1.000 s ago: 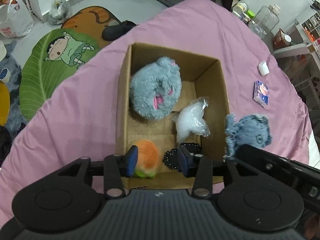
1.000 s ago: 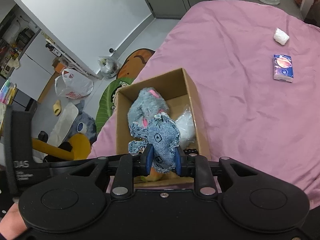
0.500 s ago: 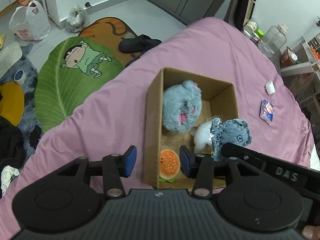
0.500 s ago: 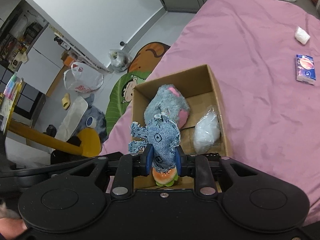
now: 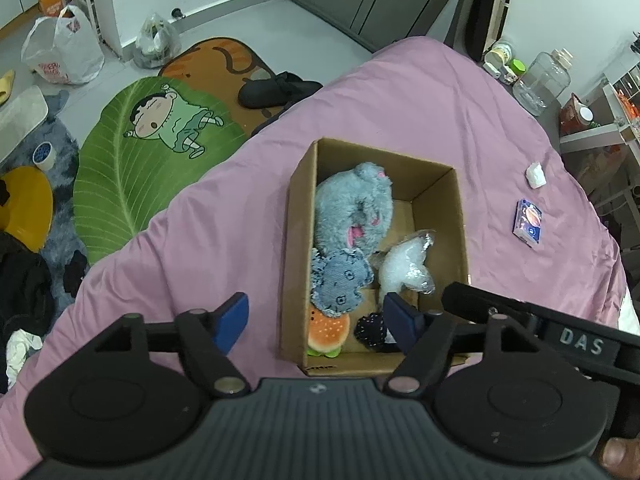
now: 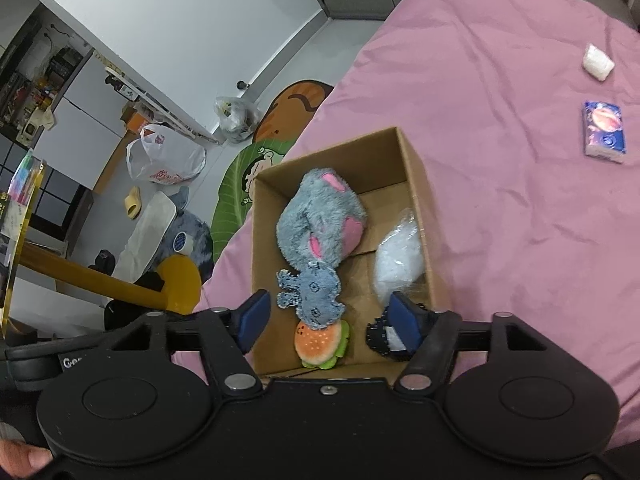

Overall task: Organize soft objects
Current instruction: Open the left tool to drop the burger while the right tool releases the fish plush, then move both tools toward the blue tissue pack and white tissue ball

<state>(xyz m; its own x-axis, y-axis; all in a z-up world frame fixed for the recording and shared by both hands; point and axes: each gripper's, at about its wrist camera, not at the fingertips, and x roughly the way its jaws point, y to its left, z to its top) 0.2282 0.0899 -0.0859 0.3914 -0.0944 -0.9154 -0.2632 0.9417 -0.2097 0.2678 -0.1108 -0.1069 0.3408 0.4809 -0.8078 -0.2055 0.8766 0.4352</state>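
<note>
A cardboard box (image 5: 298,240) (image 6: 416,184) stands on the pink bedspread (image 5: 200,220). Inside lie a grey furry plush (image 5: 352,208) (image 6: 320,216), a denim toy (image 5: 340,280) (image 6: 314,292), a burger plush (image 5: 328,330) (image 6: 320,342), a clear bag of white stuffing (image 5: 404,268) (image 6: 400,260) and a dark dotted pouch (image 5: 370,330) (image 6: 378,336). The denim toy rests on the burger plush, free of both grippers. My left gripper (image 5: 316,322) and my right gripper (image 6: 330,318) hover above the box's near end, their jaws opening with nothing pressed between the pads.
A blue tissue pack (image 5: 528,222) (image 6: 604,132) and a small white wad (image 5: 536,174) (image 6: 597,62) lie on the bedspread to the right. Beside the bed on the floor are a leaf-shaped mat (image 5: 140,152), slippers (image 5: 276,88) and plastic bags (image 5: 64,52).
My right gripper has opened and the denim toy has dropped into the box onto the burger plush. My left gripper has widened and drawn up and back from the box.
</note>
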